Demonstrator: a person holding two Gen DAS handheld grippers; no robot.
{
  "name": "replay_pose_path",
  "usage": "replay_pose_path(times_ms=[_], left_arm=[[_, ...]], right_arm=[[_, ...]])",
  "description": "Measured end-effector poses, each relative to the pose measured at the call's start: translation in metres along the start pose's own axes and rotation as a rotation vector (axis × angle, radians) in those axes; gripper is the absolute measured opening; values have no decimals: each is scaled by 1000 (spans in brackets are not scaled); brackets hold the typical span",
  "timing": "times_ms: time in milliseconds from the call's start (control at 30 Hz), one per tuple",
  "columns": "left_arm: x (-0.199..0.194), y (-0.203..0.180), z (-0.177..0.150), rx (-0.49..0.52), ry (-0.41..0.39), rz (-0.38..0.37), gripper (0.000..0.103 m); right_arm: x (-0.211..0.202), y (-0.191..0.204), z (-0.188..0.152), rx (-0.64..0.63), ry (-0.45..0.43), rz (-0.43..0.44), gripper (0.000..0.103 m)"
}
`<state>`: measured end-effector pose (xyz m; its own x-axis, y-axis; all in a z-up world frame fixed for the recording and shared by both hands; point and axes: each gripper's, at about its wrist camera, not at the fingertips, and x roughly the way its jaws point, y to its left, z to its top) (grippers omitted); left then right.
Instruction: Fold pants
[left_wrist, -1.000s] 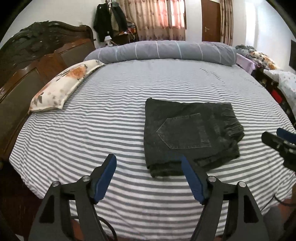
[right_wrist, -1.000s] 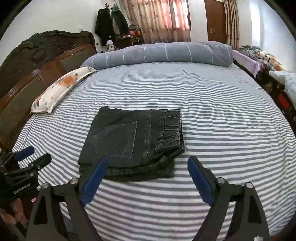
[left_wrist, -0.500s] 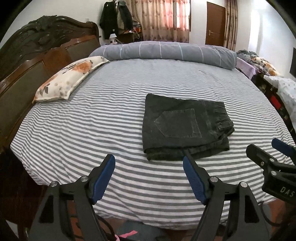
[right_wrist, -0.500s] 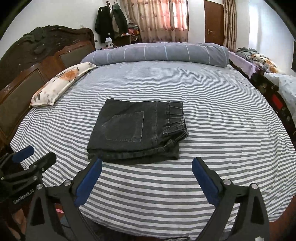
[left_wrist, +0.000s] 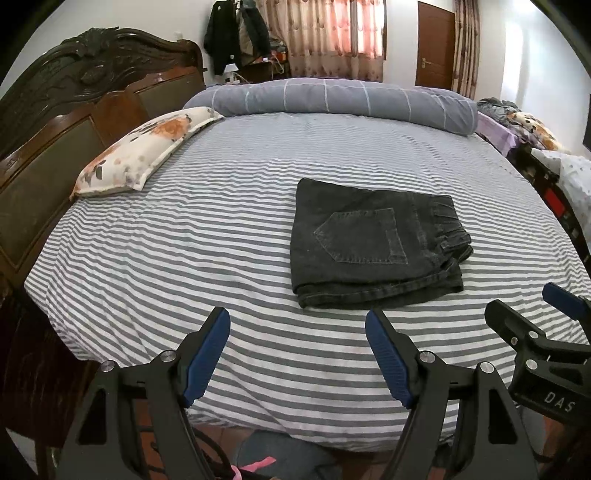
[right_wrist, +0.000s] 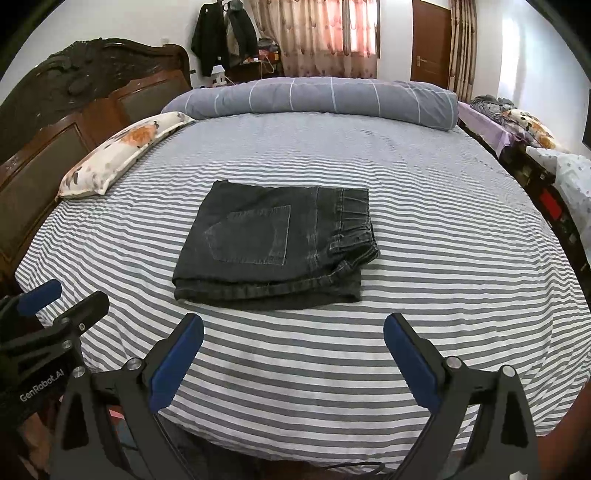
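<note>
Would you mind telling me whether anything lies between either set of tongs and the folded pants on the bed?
Nothing visible does. Only bare striped sheet separates the open right tongs and open left tongs from the folded pants. The floral pillow lies well off to the side.

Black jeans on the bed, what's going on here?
A person holds a two-finger gripper in each hand over a bed with a striped sheet. The black jeans lie folded into a compact rectangle, back pocket up, waistband to the right. The left gripper and right gripper are both open, holding nothing, short of the near edge of the jeans. The fold looks done.
</note>
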<state>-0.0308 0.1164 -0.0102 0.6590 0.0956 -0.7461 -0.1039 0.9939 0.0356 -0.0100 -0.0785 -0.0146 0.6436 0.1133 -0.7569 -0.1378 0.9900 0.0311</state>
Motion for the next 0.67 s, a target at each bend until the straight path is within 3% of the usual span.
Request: replay_pose_path(times_ms=[667], left_arm=[[12, 2, -6, -3, 26, -3, 76]], right_arm=[[6, -7, -10, 18, 35, 17, 97]])
